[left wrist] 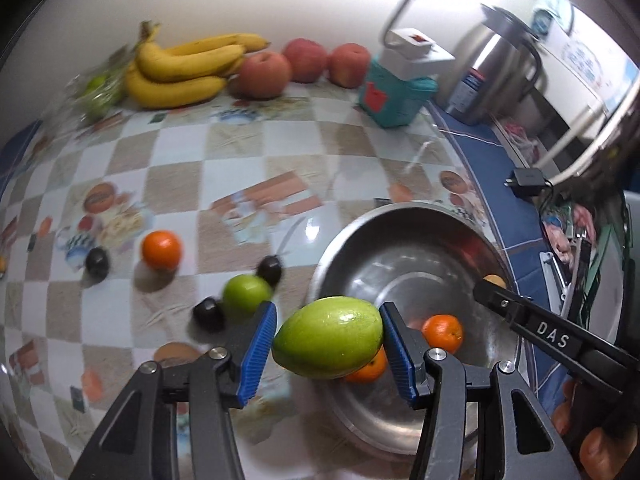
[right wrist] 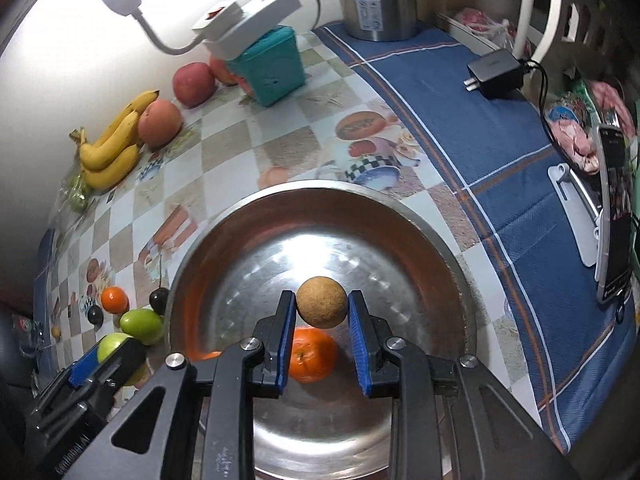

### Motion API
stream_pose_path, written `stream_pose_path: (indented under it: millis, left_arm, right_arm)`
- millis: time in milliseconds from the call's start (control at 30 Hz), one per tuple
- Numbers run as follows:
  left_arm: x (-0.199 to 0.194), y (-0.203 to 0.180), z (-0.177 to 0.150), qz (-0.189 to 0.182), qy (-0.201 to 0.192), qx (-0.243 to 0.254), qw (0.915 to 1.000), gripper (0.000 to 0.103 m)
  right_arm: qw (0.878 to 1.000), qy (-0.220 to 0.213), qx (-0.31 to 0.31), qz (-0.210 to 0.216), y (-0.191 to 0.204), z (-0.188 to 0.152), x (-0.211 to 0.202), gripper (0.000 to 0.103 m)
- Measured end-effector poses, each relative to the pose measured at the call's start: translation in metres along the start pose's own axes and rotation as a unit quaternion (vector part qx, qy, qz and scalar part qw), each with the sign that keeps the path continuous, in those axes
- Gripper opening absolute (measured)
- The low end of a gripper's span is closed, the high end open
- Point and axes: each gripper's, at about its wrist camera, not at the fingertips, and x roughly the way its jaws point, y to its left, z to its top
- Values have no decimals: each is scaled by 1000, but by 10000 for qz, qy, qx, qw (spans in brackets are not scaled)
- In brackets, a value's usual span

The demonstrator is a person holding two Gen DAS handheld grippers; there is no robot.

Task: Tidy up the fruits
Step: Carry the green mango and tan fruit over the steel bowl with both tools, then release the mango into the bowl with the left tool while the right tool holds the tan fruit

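My left gripper is shut on a large green oval fruit and holds it over the near left rim of the steel bowl. Two oranges lie in the bowl. My right gripper is shut on a small round brown fruit above the bowl, over an orange. On the table left of the bowl lie a green fruit, an orange and three dark plums. The left gripper with its green fruit shows at lower left in the right wrist view.
Bananas and three red apples line the back wall, with a teal box and a lamp on it. A steel kettle, a black charger and a phone on a stand sit on the blue cloth to the right.
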Motion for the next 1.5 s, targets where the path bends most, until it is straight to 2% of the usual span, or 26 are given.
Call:
stream_pose_path:
  millis: [167,367,667,767,1300,1400,1500]
  left_arm:
    - [16,-17,2,-137,60,200,9997,56]
    - [30,-29,5,-93,85,339,9993,56]
    - [48,-30,10,-90,216,249,9994,56]
    - [50,-33,8,-5,229,361,9991,56]
    - [45,-27,9,-179,220,238,9993,57]
    - [42,-26,8,-193,233,221,9993,57]
    - [39,-25,9,-204,225,206,9993,57]
  right_arm:
    - [9998,117,183,20,-11,2,9,27]
    - [9993,197,327,29,-18,4,16,27]
    - [9986,309,430,25,-23,4,24,28]
    - [9985,345,426,46,-22,4,26,28]
    - [9981,480,390,60,-19,1,33,28]
    - [9981,473,402,66,-19,1,32,29]
    - [9981,481,387,64,-18,1,32,38]
